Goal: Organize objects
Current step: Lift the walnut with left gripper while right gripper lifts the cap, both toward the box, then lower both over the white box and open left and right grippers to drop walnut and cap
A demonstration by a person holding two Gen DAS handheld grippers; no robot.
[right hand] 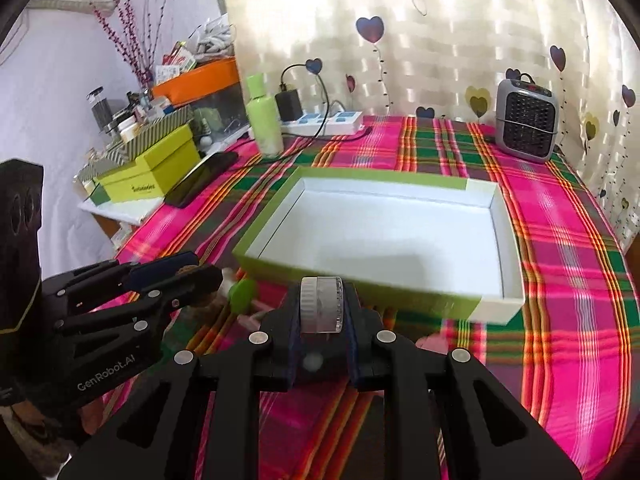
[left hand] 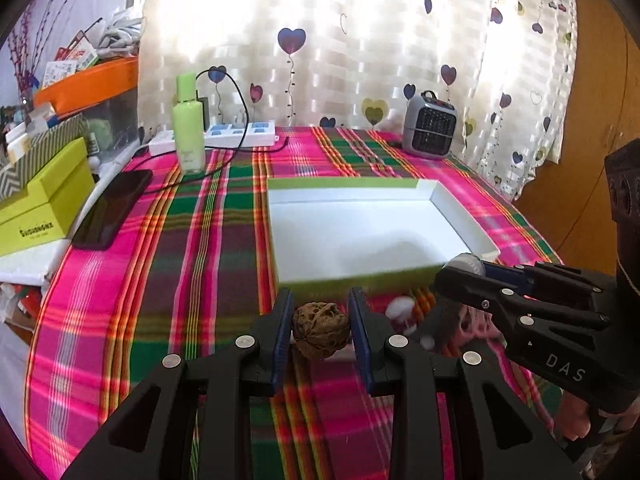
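The left gripper (left hand: 320,330) is clamping a wrinkled brown walnut (left hand: 321,335) between its blue pads, carrying it clear of the plaid-covered bench (left hand: 192,280) just short of the near wall of the box (left hand: 460,216). The right gripper (right hand: 322,314) is pinching a small clear jar with a ribbed silver cap (right hand: 322,310), its jaws narrowed tight on the sides, and is hanging just before the same green rim. Both loads are probably being held high so they can pass over that wall and drop inside. The box, green outside and white inside, is sitting open near the middle of the bench and is holding nothing yet. A few small items are lying on the cloth between the two grippers, a green piece (right hand: 242,295) and a white one (left hand: 400,307) among them, too blurred to name; they are likely waiting their turn. A green bottle (left hand: 188,128), a power strip (left hand: 240,136) and a small heater (left hand: 430,126) are standing well apart along the far edge.
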